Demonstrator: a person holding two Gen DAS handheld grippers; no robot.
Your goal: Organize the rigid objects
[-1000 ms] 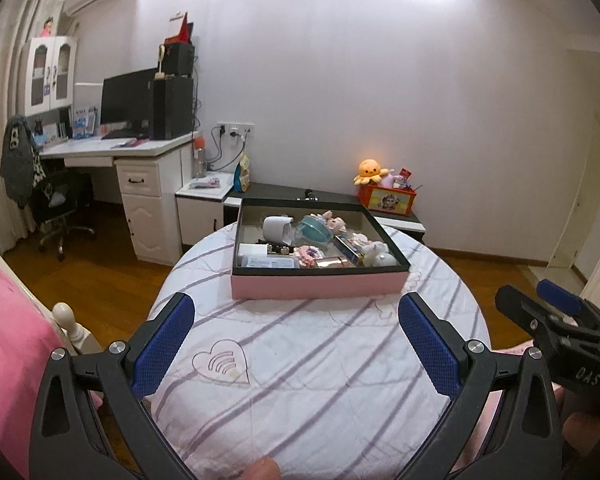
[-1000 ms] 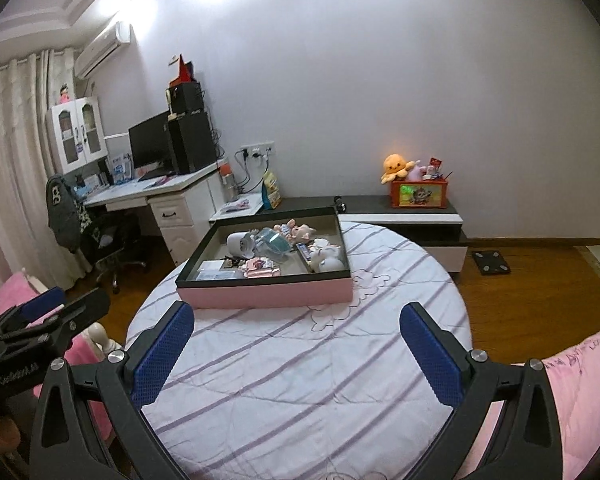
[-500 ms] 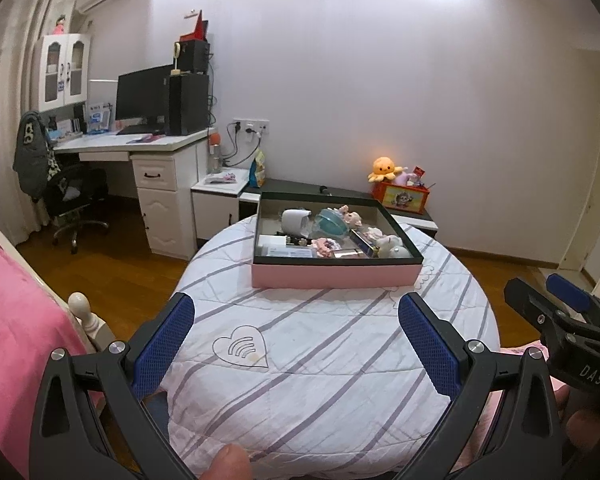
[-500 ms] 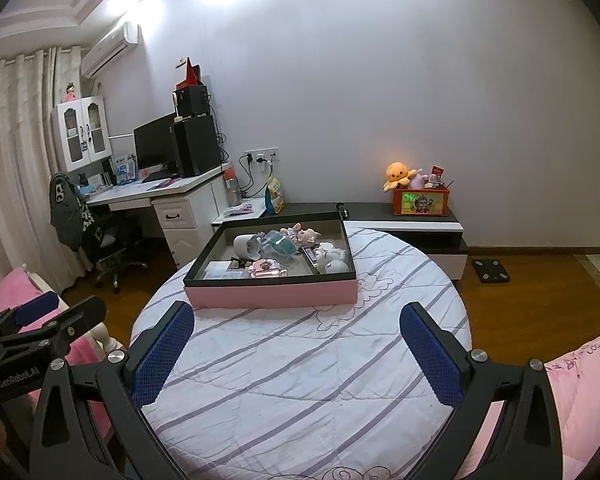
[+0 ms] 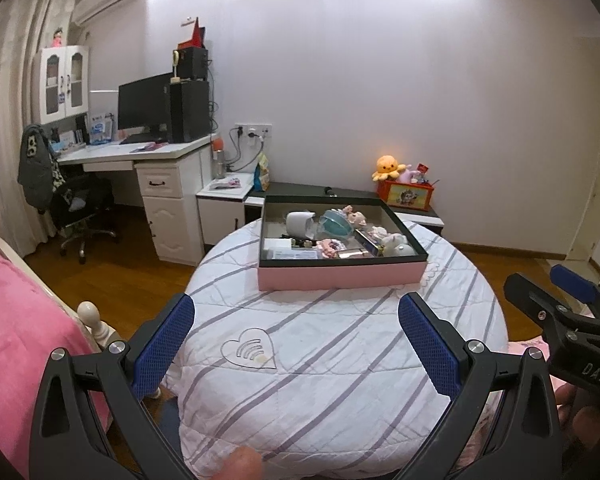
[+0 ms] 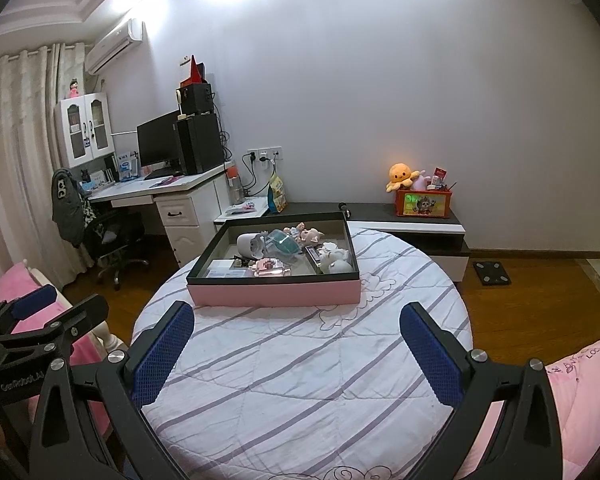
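**Both grippers wide apart above the round table, box at the far side**

The left gripper (image 5: 296, 344) has its two blue-padded fingers (image 5: 165, 344) spread wide, and nothing is between them. It hangs over the near part of a round table (image 5: 340, 360), which is covered with a white cloth with grey stripes. The right gripper (image 6: 298, 352) is spread in the same way and it holds nothing. In the left wrist view the right gripper shows at the right edge, and in the right wrist view the left gripper shows at the left edge, so the two are side by side and apart.

The pink box (image 5: 342, 274) with a dark rim stands on the far half of the table, well apart from both grippers. Inside it many small things lie close together: a white cup (image 5: 299, 223) on its side, a teal object (image 5: 334, 222) just beside it, small pink figures (image 5: 352, 214) behind, white round figures (image 5: 396, 242) at the right, and a flat white card (image 5: 294, 254) at the front left. What the smaller pieces are, I cannot tell.

A heart shape (image 5: 249, 354) is stitched on the cloth near the left gripper. Behind the table are a white desk (image 5: 140, 156) with a monitor (image 5: 144, 106), and a low cabinet with an orange plush octopus (image 5: 388, 167).
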